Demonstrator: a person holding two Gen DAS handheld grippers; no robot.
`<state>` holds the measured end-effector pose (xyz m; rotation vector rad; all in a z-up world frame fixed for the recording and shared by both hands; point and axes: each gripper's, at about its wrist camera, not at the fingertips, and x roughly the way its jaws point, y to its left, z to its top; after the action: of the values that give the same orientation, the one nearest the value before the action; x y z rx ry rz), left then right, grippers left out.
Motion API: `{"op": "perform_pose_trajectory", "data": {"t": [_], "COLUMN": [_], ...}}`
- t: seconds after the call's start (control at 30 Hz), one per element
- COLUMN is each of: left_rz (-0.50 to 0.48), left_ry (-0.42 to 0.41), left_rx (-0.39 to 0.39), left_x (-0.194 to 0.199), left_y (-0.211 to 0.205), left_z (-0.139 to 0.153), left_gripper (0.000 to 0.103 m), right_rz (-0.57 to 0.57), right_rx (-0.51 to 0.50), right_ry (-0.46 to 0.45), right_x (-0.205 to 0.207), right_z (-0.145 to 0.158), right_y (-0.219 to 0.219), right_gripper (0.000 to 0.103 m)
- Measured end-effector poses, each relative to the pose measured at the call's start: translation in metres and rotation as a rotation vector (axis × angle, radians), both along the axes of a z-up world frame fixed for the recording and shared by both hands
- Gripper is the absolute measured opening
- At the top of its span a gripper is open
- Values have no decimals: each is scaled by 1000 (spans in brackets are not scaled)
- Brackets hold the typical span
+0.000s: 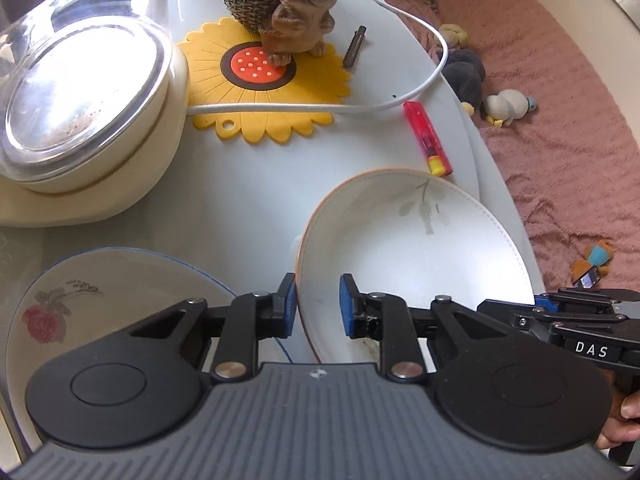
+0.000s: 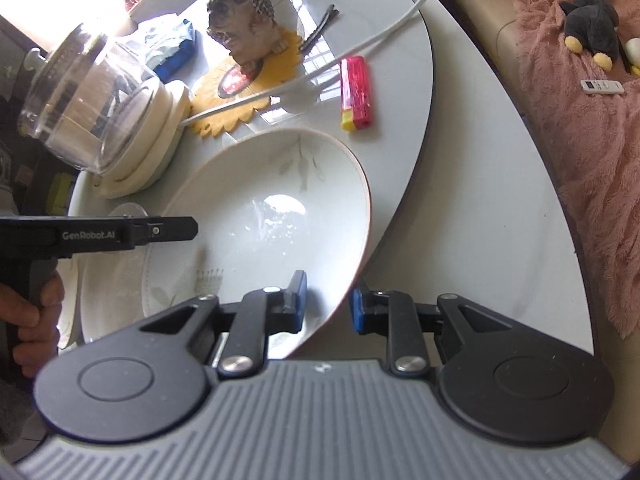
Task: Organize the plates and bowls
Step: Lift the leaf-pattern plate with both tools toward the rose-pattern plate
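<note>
A white plate with an orange rim and a leaf print (image 1: 408,248) sits tilted over the table, and it also shows in the right wrist view (image 2: 272,216). My left gripper (image 1: 318,306) is open, its fingers straddling the plate's left rim. My right gripper (image 2: 328,302) is open, its fingers either side of the plate's right rim. A rose-print plate with a blue rim (image 1: 108,300) lies at the lower left. In the right wrist view another white plate (image 2: 116,296) lies under the orange-rimmed one.
A glass-lidded cream pot (image 1: 88,112) stands at the left. A sunflower mat (image 1: 264,80) holds a pug figurine (image 1: 304,4). A white cable (image 1: 400,104), a red lighter (image 1: 428,138) and a dark clip (image 1: 354,46) lie on the white table (image 1: 248,200). A pink sofa (image 1: 560,120) is to the right.
</note>
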<state>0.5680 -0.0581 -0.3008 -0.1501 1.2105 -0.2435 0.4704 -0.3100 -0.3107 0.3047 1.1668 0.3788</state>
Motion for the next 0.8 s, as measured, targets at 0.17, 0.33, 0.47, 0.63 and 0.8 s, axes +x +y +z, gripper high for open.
{"op": "perform_pose_trajectory", "data": {"t": [0.17,0.33,0.47,0.63,0.8], "left_rz": [7,33,59,47,95], "left_ry": [-1,-17,-30,-39,-47], "left_rx": [-21,-45,-68,-84,-106], "left_x": [-4,-8,-13,-24,-41], "left_y": [4,12,21,32,51], "left_z": [10,25,37,54,69], "left_gripper": [25,25,25,25,25], "right_rz": [30,42,49,73,102], "right_rx": [-12,4,14,35,50], "right_ry": [-17,-27,-38,-42,-46], "right_x": [0,0,-2,-6,-16], "right_z": [10,21,31,44,56], "right_y": [2,4,7,10,24], "right_gripper": [25,25,26,25,25]}}
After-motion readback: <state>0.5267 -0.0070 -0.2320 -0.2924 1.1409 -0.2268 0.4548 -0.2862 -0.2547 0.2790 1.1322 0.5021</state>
